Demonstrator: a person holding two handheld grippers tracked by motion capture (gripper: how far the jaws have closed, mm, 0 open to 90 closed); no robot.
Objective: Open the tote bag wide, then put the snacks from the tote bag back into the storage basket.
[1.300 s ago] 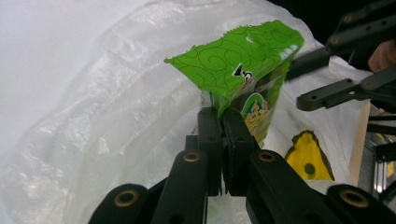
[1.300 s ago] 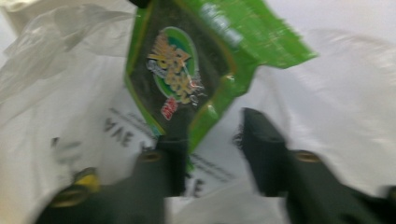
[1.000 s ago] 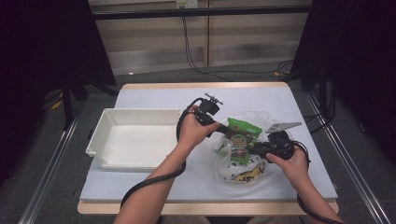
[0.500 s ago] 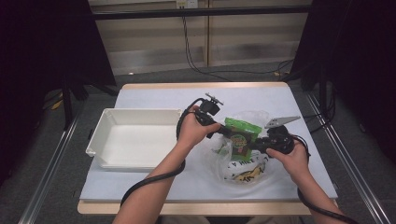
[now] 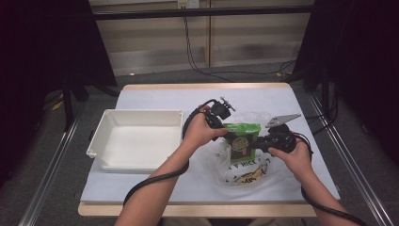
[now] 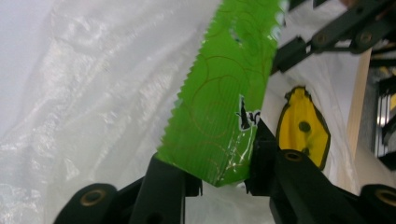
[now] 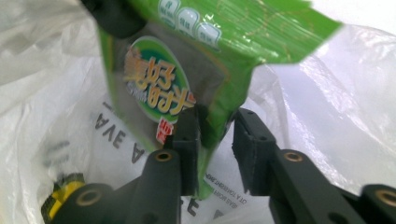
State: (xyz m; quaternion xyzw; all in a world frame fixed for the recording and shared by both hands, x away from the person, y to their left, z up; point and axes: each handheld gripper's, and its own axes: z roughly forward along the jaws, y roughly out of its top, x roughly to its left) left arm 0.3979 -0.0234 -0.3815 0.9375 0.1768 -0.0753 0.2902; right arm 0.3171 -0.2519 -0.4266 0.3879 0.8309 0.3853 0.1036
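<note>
Table (image 5: 155,96) white, room (image 5: 42,42) dark.

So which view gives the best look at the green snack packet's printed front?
The right gripper view: the green snack packet shows its round logo close up. The left gripper view shows its serrated edge; the high view shows it small above the plastic bag.

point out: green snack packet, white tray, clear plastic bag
green snack packet (image 5: 242,141): high view, printed front face.
white tray (image 5: 136,141): high view, bare inner floor.
clear plastic bag (image 5: 244,175): high view, printed lower part lying on the table.
</note>
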